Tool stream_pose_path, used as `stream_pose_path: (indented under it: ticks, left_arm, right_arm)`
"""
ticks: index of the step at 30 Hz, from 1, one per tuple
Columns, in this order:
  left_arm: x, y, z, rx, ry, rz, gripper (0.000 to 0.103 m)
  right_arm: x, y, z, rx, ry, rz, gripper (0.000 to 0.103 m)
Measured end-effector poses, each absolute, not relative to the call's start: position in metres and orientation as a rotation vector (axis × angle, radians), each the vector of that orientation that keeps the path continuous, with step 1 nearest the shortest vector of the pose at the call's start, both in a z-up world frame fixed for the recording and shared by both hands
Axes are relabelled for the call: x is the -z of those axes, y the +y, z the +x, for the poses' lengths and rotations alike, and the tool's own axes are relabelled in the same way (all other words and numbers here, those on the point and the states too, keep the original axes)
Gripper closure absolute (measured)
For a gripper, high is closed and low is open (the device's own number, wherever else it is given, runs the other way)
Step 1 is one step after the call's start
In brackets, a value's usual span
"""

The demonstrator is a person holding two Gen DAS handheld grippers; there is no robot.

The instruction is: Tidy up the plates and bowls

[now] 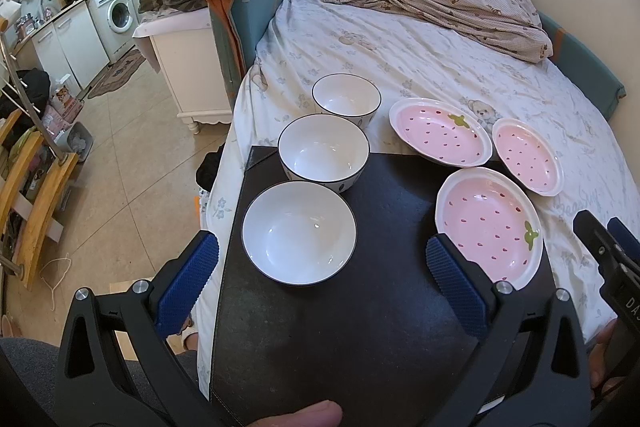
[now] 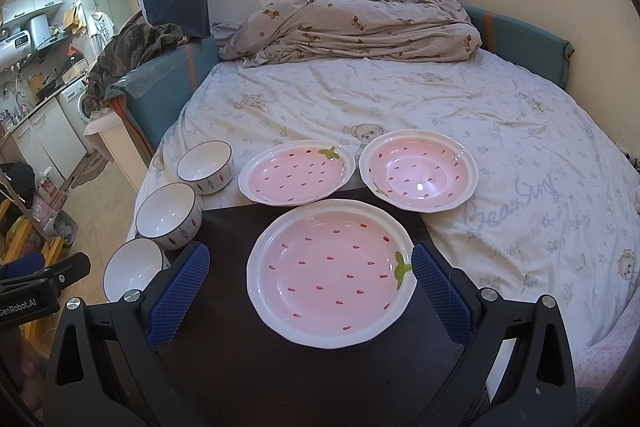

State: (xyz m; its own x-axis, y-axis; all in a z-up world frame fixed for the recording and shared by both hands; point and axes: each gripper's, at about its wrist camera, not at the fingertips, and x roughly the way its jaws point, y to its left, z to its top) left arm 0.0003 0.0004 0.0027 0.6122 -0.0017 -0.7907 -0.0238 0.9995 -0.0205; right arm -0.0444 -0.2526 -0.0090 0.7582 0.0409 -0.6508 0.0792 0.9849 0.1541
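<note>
So: 3 bowls [image 1: 299,233], 3 plates [image 2: 330,273].

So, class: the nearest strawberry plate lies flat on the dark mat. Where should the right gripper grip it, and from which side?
Grip the raised white rim of the nearest strawberry plate at its near edge, coming in low from the front. It lies flat on the dark mat, so only the upturned rim offers a lip to pinch. The right gripper is open and faces it, with nothing in between.
</note>
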Motion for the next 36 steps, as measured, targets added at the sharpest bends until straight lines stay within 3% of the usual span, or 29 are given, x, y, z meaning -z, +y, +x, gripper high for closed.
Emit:
stream_pose_path:
  ticks: [25, 36]
  left_arm:
    - [-0.007, 0.005, 0.007, 0.007, 0.953, 0.0, 0.0]
    - [-0.019, 0.016, 0.018, 0.005, 1.0, 0.006, 0.0]
  right_arm:
    - [0.008, -0.246, -0.041, 0.002, 0.748, 0.105, 0.0]
    - [-0.022, -0.228, -0.024, -0.044, 0.798, 0.173, 0.0]
